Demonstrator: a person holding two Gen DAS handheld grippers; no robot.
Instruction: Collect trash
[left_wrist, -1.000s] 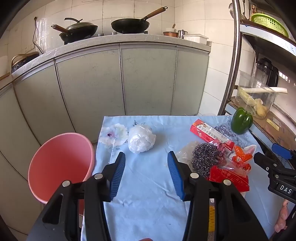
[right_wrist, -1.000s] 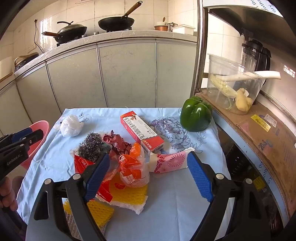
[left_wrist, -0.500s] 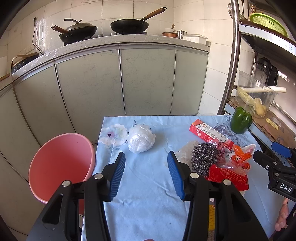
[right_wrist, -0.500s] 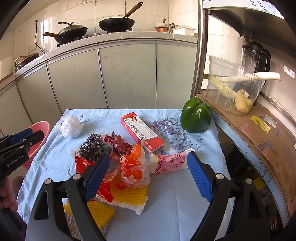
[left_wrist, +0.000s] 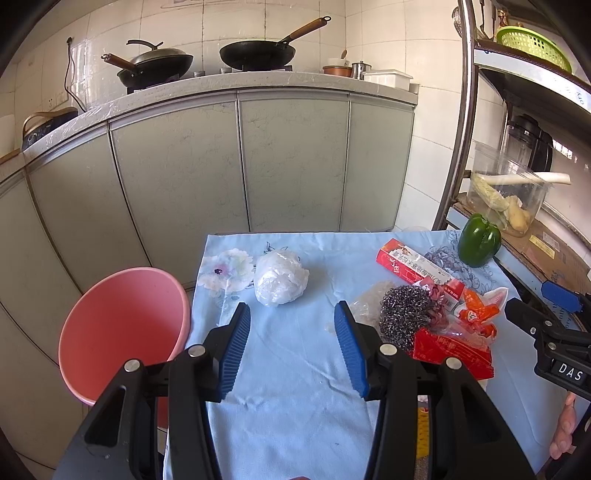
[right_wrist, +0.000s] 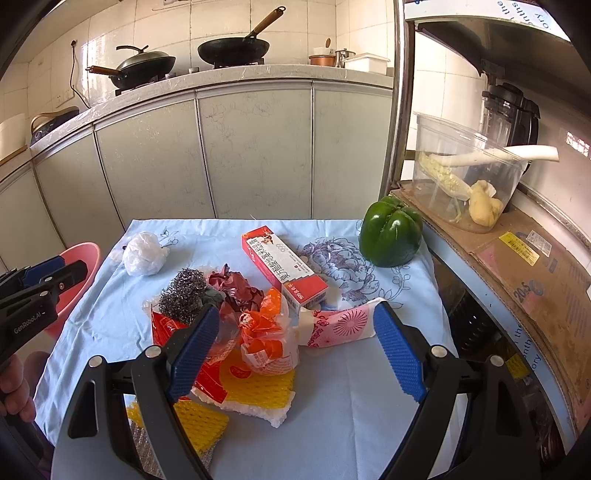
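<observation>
The left tongs (left_wrist: 291, 341) were wide open and held nothing, low in the middle of the frame, with a white plastic ball (left_wrist: 280, 277) just above them on the bench (left_wrist: 295, 406) and a pink bin (left_wrist: 123, 332) at the lower left. The right tongs (right_wrist: 295, 354) were open too, around what looked like an orange wrapper (right_wrist: 267, 339) in a trash pile.

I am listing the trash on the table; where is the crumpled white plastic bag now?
The crumpled white plastic bag lies alone at the table's far left, beside the printed flower, apart from the steel scourer.
</observation>
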